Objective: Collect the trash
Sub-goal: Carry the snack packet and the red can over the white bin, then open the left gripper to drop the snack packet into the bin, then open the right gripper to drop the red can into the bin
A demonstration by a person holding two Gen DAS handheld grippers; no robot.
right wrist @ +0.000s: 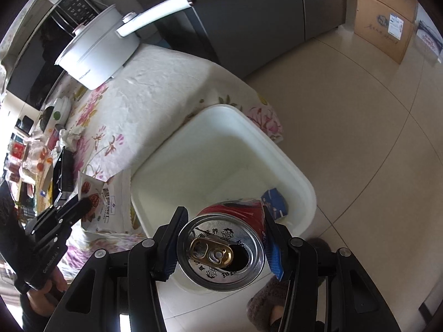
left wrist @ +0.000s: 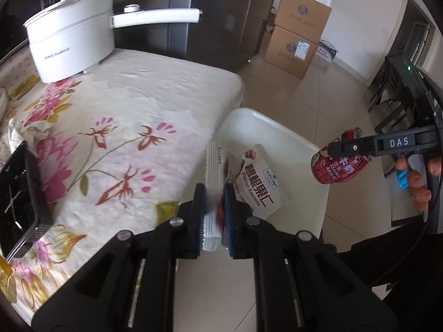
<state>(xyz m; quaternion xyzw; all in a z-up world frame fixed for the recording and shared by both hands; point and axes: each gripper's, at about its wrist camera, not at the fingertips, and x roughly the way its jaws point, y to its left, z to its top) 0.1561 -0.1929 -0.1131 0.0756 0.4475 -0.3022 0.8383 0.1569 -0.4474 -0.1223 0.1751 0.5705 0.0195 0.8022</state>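
Both grippers are loaded. Left gripper (left wrist: 214,215) is clamped tight on a white snack packet (left wrist: 249,185) printed "Pecan Kernels", pinching its crimped edge between the blue pads at 6 o'clock in the left wrist view. Right gripper (right wrist: 221,244) grips a red milk drink can (right wrist: 221,251) by its sides, the opened silver top facing the camera, over the white bin (right wrist: 301,182). That bin stands on the pale tiled floor (right wrist: 360,127), pressed against the table's edge, with a blue carton (right wrist: 274,202) lying inside toward 3 o'clock. At 9 to 11 o'clock spreads the table's floral cloth (left wrist: 124,116), creased, bearing a white electric pot (left wrist: 74,36) with a long handle, a crumpled tissue (right wrist: 70,135) and a black device (left wrist: 19,199). Toward 12 o'clock rises a dark grey fridge (right wrist: 249,13); stacked cardboard boxes (left wrist: 296,36) stand at 1 o'clock against the wall
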